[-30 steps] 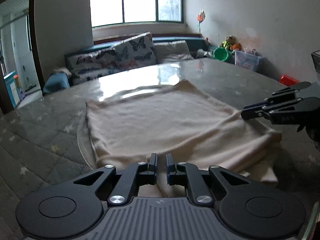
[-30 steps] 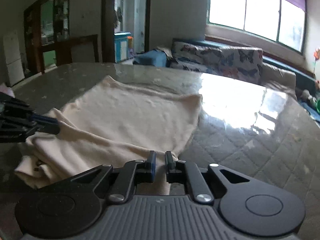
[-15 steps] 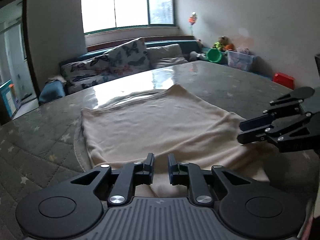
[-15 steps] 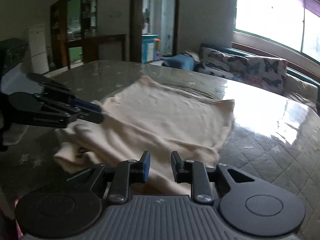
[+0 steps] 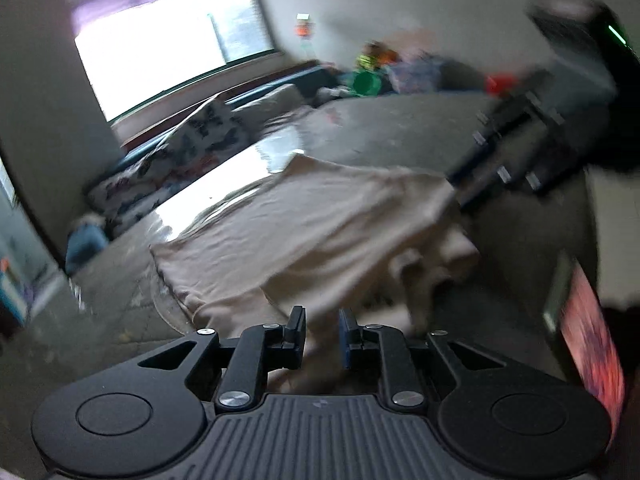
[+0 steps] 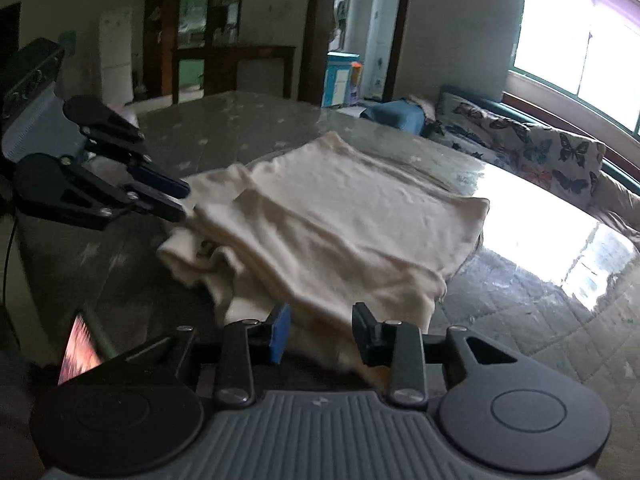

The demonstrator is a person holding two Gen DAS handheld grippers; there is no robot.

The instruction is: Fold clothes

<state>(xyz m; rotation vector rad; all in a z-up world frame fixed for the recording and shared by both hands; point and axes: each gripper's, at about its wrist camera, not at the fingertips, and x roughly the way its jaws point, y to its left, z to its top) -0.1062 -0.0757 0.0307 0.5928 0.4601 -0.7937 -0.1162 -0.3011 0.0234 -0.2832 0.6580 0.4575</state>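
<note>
A cream garment (image 5: 320, 216) lies folded on the grey quilted table (image 5: 400, 128), its near edge bunched in loose layers. My left gripper (image 5: 322, 320) sits at that near edge; its jaws are opening, with cloth lying in the narrow gap and the pads not pressing it. In the right wrist view the same garment (image 6: 340, 216) spreads ahead. My right gripper (image 6: 322, 320) is also opening, with the cloth's edge loose between its wide jaws. Each gripper shows in the other's view: the right gripper (image 5: 472, 188) and the left gripper (image 6: 176, 200) are both at a near corner of the cloth.
A lit screen (image 6: 78, 350) leans at the table's near edge beside the garment. A sofa with butterfly cushions (image 6: 540, 152) runs under the window beyond the table (image 6: 540, 320). A green bowl (image 5: 366, 82) and toys sit in the far corner.
The jaws of both grippers have spread apart, the right ones more. Both views have rolled, and the left one is now blurred. The garment's near edge now lies bunched and looser.
</note>
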